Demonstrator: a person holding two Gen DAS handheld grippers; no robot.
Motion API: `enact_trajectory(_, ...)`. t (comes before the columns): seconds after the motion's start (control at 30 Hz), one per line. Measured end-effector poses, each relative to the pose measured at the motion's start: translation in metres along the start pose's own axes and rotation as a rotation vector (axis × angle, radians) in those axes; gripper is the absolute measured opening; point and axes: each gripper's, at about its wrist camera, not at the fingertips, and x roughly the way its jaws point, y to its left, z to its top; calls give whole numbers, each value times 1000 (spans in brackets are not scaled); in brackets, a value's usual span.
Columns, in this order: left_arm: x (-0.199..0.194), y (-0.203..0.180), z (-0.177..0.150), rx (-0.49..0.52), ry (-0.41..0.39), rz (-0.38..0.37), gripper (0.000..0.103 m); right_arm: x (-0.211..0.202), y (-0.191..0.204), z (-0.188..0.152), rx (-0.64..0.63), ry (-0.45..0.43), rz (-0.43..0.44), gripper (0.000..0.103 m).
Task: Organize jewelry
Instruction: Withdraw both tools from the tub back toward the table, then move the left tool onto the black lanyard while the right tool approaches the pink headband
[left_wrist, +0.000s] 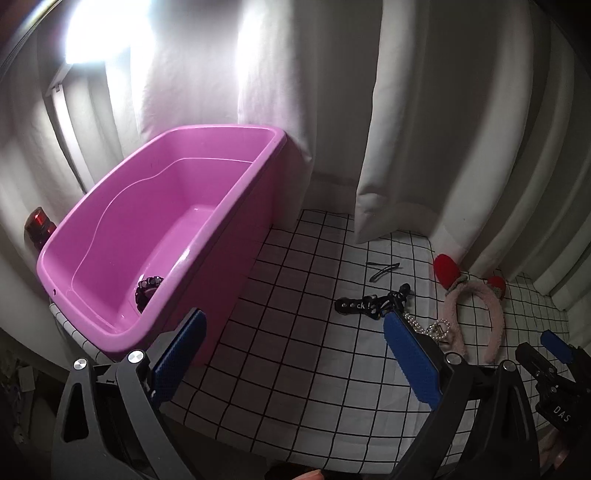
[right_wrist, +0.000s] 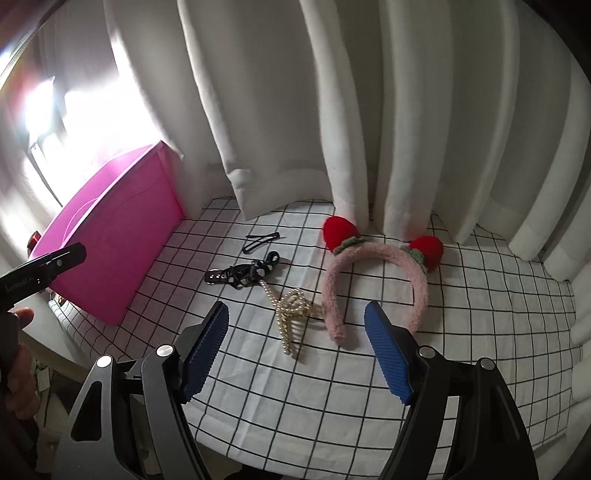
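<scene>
A pink plastic bin (left_wrist: 122, 236) stands at the left on the checked cloth; a black bracelet (left_wrist: 147, 291) lies inside it. The bin also shows in the right wrist view (right_wrist: 110, 236). On the cloth lie a black hair clip (right_wrist: 260, 240), a black strap piece (right_wrist: 240, 275), a pearl necklace (right_wrist: 288, 314) and a fluffy pink headband (right_wrist: 376, 277) with red strawberries. My left gripper (left_wrist: 295, 350) is open and empty beside the bin. My right gripper (right_wrist: 295, 343) is open and empty, just in front of the pearls and headband.
White curtains (right_wrist: 332, 110) hang right behind the table. The checked cloth (left_wrist: 295, 362) covers the table to its front edge. A red object (left_wrist: 38, 225) sits behind the bin at the left. The right gripper's tip (left_wrist: 554, 350) shows in the left view.
</scene>
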Motion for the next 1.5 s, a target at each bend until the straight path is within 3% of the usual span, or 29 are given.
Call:
enact_trajectory(0.3, 42, -43, -18, 59, 75, 10, 95, 5, -58, -20, 85, 37, -48, 73)
enact_trajectory(0.63, 107, -68, -23, 67, 168, -16, 95, 36, -93, -32, 139, 90, -69, 73)
enact_trajectory(1.5, 214, -111, -16, 75, 259, -17, 95, 123, -137, -1, 201, 157, -96, 73)
